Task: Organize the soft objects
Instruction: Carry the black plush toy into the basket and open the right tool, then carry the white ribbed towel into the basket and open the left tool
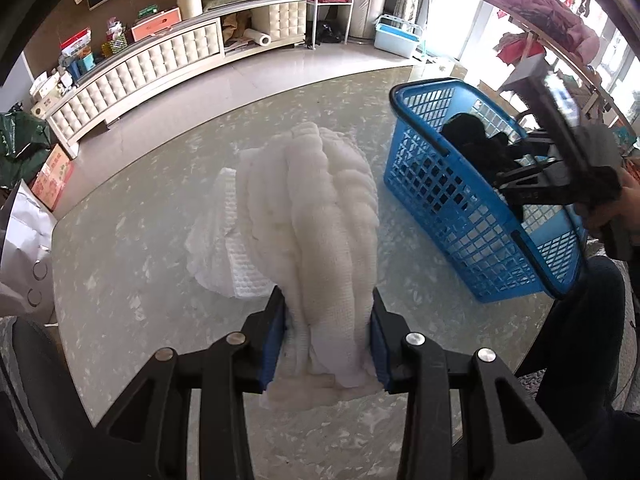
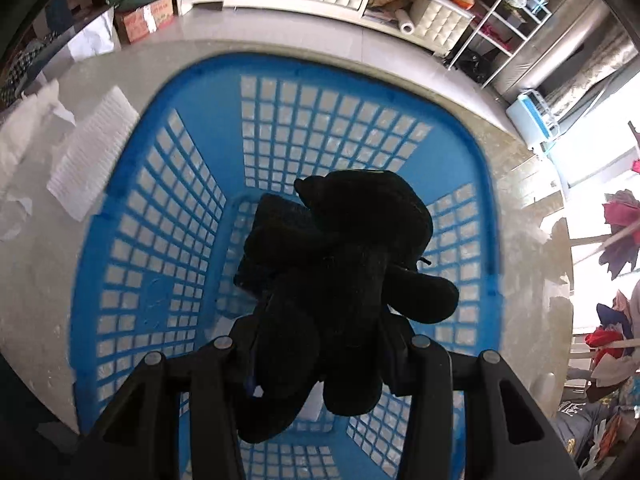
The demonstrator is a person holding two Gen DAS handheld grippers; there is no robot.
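A bunched white towel (image 1: 316, 216) hangs from my left gripper (image 1: 328, 344), whose blue pads are shut on its lower end above the pale marble table (image 1: 132, 264). A second folded white cloth (image 1: 228, 256) lies on the table behind it. To the right stands a blue mesh basket (image 1: 436, 168). My right gripper (image 1: 532, 180) reaches into that basket. In the right wrist view it (image 2: 320, 356) is shut on a black plush cloth (image 2: 340, 264), held over the basket floor (image 2: 320, 148). The pads are hidden by the black fabric.
White cloths (image 2: 92, 152) lie on the table left of the basket. A cream tufted cabinet (image 1: 140, 76) runs along the far wall with boxes on it. A cardboard box (image 1: 52, 180) sits on the floor at left. A rack of clothes (image 1: 560, 28) stands at right.
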